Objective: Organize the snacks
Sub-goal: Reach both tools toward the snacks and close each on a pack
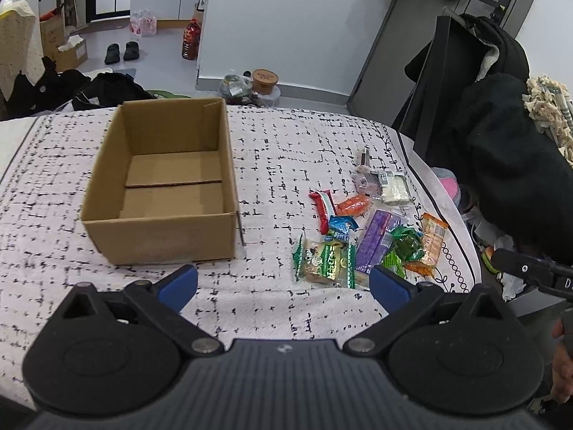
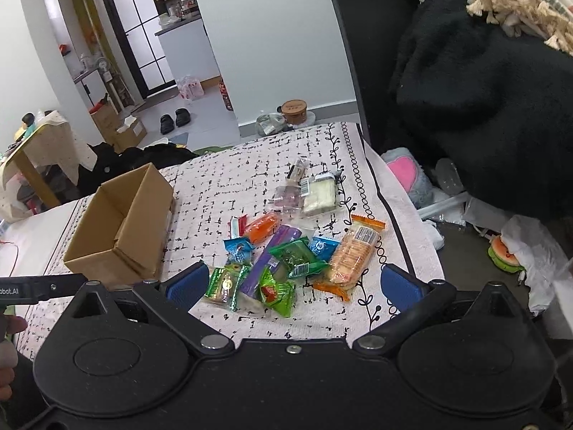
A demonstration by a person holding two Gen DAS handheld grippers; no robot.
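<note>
**Snacks lie loose beside an empty cardboard box, both grippers spread and holding nothing**

An open brown corrugated cardboard box [image 1: 172, 186] stands on a white tablecloth with a black broken-grid print [image 1: 279, 150]. Nothing lies inside the box; its bare floor flaps show.

To the right of the box, well apart from it, a heap of wrapped snacks lies on the cloth. Nearest the box is a red, white and green striped wrapper [image 1: 324, 208], with a small blue packet [image 1: 342, 224] touching its near end. Beyond these, farther from the box, lie an orange rounded packet [image 1: 354, 205] and a long purple packet [image 1: 376, 238]. A green and gold clear-fronted cake packet [image 1: 326, 259] sits at the near edge of the heap. A dark green crinkled packet [image 1: 406, 243] rests against the purple one, and an orange wrapper of stacked crackers [image 2: 352, 254] lies on the heap's side farthest from the box. Behind the heap, a clear packet holding a pale block [image 2: 320, 193] lies just beside a clear packet with dark contents [image 2: 286, 197].

The left gripper [image 1: 283, 283] hovers over the cloth between the box's near right corner and the heap, its blue-padded jaws wide apart and holding nothing. The right gripper [image 2: 293, 283] hangs over the near side of the heap, on the side away from the box, its jaws likewise wide apart and empty.
</note>
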